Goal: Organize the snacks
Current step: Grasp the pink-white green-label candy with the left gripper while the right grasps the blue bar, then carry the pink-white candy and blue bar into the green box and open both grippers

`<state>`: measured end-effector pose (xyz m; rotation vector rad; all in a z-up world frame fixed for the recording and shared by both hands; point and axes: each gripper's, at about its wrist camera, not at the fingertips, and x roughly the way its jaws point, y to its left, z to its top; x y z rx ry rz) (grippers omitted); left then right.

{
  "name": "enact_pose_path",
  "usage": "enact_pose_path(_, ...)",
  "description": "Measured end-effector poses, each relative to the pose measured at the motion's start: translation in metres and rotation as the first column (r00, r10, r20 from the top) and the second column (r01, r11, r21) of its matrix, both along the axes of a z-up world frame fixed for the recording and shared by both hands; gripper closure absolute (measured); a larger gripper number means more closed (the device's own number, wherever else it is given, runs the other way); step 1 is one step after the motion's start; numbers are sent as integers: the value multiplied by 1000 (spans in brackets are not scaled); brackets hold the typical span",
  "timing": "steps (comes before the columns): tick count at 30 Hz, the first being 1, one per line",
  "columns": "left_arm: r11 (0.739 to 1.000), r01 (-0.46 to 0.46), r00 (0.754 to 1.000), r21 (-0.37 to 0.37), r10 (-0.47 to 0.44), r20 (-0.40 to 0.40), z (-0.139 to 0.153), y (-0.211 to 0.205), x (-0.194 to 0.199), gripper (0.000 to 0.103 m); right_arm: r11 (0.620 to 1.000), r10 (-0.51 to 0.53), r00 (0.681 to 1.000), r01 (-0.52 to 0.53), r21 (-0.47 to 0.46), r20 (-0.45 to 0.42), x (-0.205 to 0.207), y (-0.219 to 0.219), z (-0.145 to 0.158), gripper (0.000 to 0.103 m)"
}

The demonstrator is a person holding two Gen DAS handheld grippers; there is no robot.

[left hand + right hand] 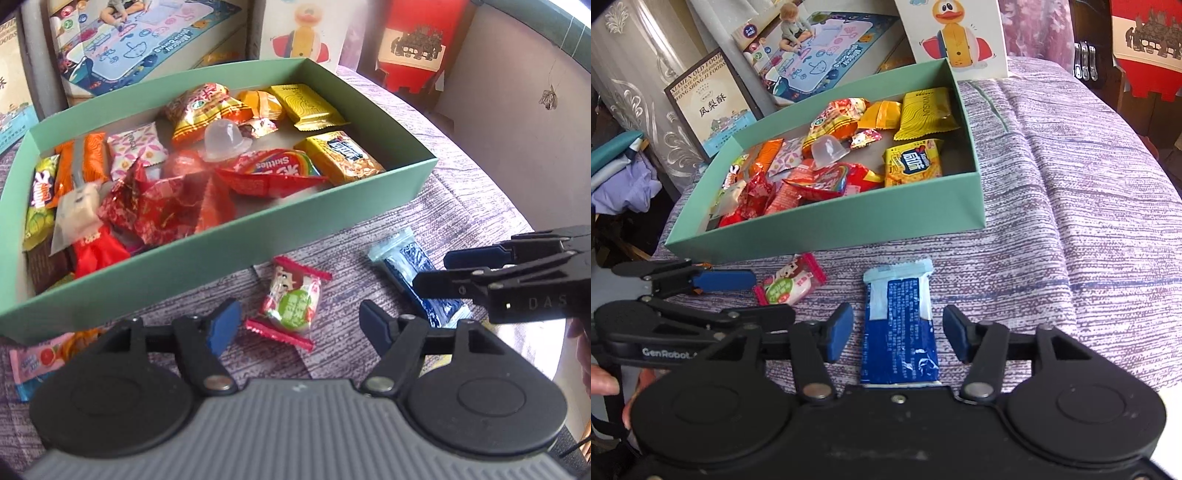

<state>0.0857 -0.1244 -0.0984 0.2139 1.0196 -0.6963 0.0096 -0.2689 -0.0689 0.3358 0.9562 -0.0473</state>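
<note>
Snacks fill the green box (240, 229), which sits on a table under a purple woven cloth (1071, 221); among them are a Skittles bag (273, 171), a clear jelly cup (223, 138), two yellow packets (314, 105) at the far end and a gold biscuit pack (341, 157) in the near right corner. Two more lie loose on the cloth just in front of the box: a red-edged candy (291, 301) with a green label, and a blue bar (899, 328) with pale sealed ends. A pink packet (33, 360) also pokes out by the box's near left corner, partly hidden by the left gripper. The left gripper (297, 325) hovers over the candy with its jaws apart, the blue pads either side of the wrapper and not touching it. The right gripper (897, 338) is likewise spread wide, its pads flanking the blue bar with gaps on both sides. Each gripper shows in the other's view, close alongside. Behind the box stand a drawing-mat box (816, 55), a duck card (955, 35) and a framed pastry sign (709, 107).
</note>
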Motion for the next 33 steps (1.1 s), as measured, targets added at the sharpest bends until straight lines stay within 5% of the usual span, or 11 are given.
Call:
enact_pose_path(1,1000,12,1000,6,-12,0,-2,-4,1,39,1000,-1,1000,1,-4,0,0,1,-2,48)
enact_pose_path(3,999,33,999,16,-33,-5,-7,-9,2,70,1000,-11,1000,11,0,-2,-2,0,-4,48)
enact_pose_path(4,999,29,1000,21,-29,8,-7,-9,1,73,1000,-17,1000,17,1,-4,-2,0,-5,48)
enact_pose_path(11,1000,-23,999,1,23,-26,-7,14,-11,74,991,58,998,-58,-121,0,3,21,-9,47)
enact_pose_path(14,999,-46,999,-4,46,-28,-7,18,-13,74,963,109,994,-107,-246,-6,4,39,-11,60)
enact_pose_path(26,992,-57,998,-115,61,28,43,25,-19,75,998,55,994,-53,-26,93,-5,17,43,67)
enact_pose_path(33,975,-107,986,-193,129,104,81,19,20,75,1000,18,984,-21,18,176,41,-7,77,67)
